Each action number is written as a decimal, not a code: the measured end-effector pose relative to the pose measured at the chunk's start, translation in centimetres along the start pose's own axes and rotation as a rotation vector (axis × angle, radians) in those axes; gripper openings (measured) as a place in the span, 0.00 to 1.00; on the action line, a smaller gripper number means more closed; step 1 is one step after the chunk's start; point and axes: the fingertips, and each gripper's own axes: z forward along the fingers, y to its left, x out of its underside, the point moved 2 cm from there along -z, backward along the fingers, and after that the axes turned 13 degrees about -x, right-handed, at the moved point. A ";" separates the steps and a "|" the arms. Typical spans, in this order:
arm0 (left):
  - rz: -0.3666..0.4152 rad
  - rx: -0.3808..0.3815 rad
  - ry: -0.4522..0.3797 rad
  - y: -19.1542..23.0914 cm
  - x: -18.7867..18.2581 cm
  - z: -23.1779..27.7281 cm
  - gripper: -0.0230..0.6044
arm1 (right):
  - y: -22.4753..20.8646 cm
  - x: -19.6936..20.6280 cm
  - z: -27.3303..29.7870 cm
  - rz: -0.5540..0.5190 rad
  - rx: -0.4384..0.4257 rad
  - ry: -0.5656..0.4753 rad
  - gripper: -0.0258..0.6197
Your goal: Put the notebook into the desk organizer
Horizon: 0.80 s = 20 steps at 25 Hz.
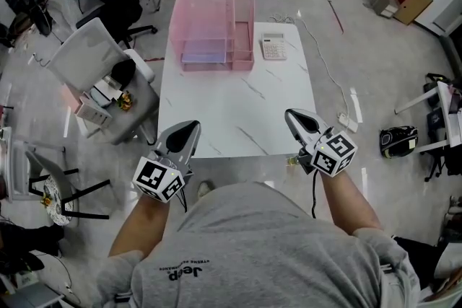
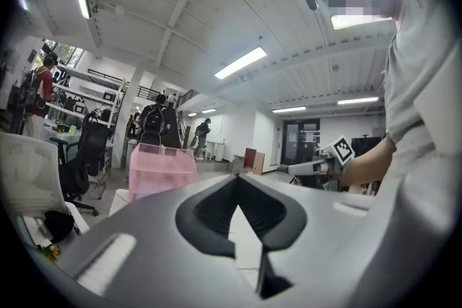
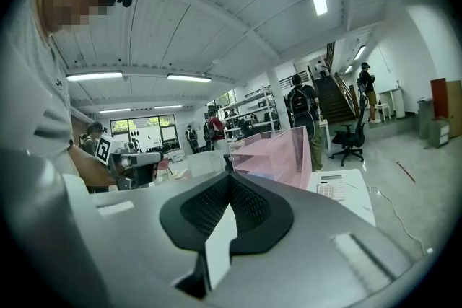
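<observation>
Here, two tongs (image 1: 192, 128) (image 1: 291, 114), one organizer (image 1: 244, 11), one calculator (image 1: 273, 45)

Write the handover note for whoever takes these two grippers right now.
Left gripper: shut, nothing between its jaws, held over the near edge of the white table.
Right gripper: shut, empty, also at the near edge.
Pink desk organizer: at the far end of the table, with a calculator beside it on the right.
Notebook: a flat bluish thing lies in the organizer's wide left compartment; it looks like the notebook.
Done: the notebook appears to be in.
Left: probably nothing, just confirm it sits flat.
</observation>
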 end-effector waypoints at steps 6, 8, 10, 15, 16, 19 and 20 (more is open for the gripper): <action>0.006 0.001 0.000 0.1 0.0 0.0 0.13 | 0.1 -0.3 -0.1 -0.009 0.005 0.010 0.04; 0.010 0.001 -0.002 0.1 -0.2 0.0 0.13 | -0.1 -0.2 -0.2 -0.010 0.007 0.010 0.04; 0.010 0.002 -0.002 0.0 -0.3 0.0 0.13 | -0.2 -0.2 -0.4 -0.011 0.007 0.010 0.04; 0.000 0.003 0.005 0.1 0.0 -0.1 0.13 | -0.1 -0.1 -0.3 -0.013 0.003 0.020 0.04; 0.000 0.003 0.005 0.1 0.0 -0.1 0.13 | 0.0 -0.2 -0.3 -0.013 0.001 0.021 0.04; 0.006 0.003 0.004 0.2 -0.3 0.0 0.13 | -0.1 -0.3 -0.1 -0.015 -0.002 0.024 0.04; 0.006 0.003 0.004 0.3 -0.4 0.0 0.13 | -0.1 -0.3 0.0 -0.015 -0.003 0.025 0.04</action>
